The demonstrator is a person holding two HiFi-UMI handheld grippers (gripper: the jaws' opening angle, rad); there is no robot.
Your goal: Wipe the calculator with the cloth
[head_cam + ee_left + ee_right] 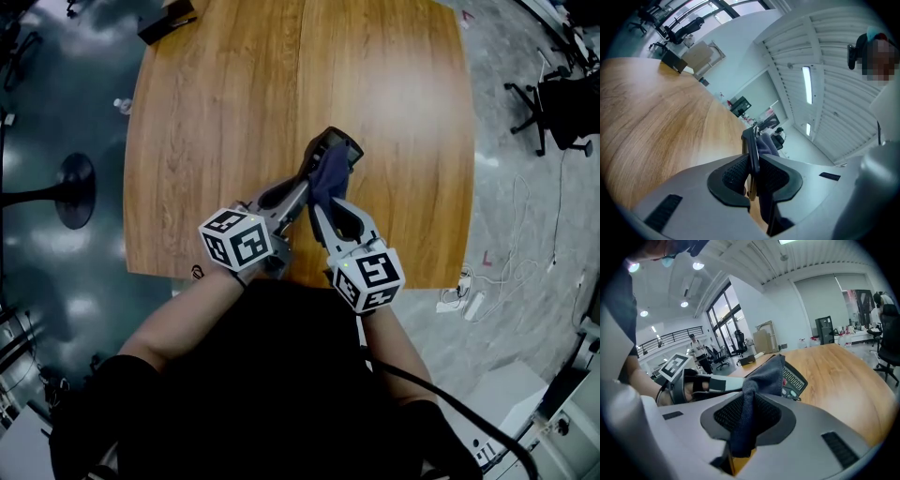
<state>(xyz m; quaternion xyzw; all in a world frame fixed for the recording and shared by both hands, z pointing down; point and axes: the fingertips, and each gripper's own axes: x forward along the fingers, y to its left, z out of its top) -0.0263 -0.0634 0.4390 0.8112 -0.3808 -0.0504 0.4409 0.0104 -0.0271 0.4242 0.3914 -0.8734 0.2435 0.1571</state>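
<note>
The left gripper (753,165) is clamped on the calculator (751,147). Its ribbed pads press both faces of the thin black body, which stands edge-on between the jaws, juts out past their tips and is held up off the wooden table (225,112). The right gripper (747,414) has its jaws closed on a bunched fold of the dark blue cloth (764,376). The cloth's free end reaches forward from the tips and lies against the calculator's front face, beside the display. To wipe well, the left grip should probably stay firm while the right draws the cloth along the face in light, even strokes. Pressing too hard could pivot the calculator in the pads. Only fabric should meet the keys, not the hard jaw tips. Since the cloth is held by a narrow fold, a hard tug could likely pull it free. Below both grippers the table shows bare warm wood grain with a seam down its middle. A dark box (167,19) sits at the far corner, well beyond the left gripper. Around it is an open office with a glossy grey floor (511,211) and office chairs (553,103). Cables (506,272) lie off to the right gripper's side and a round black pedestal base (75,190) off to the left gripper's side. Overhead is a slatted ceiling (834,70) with strip lights (806,84).
</note>
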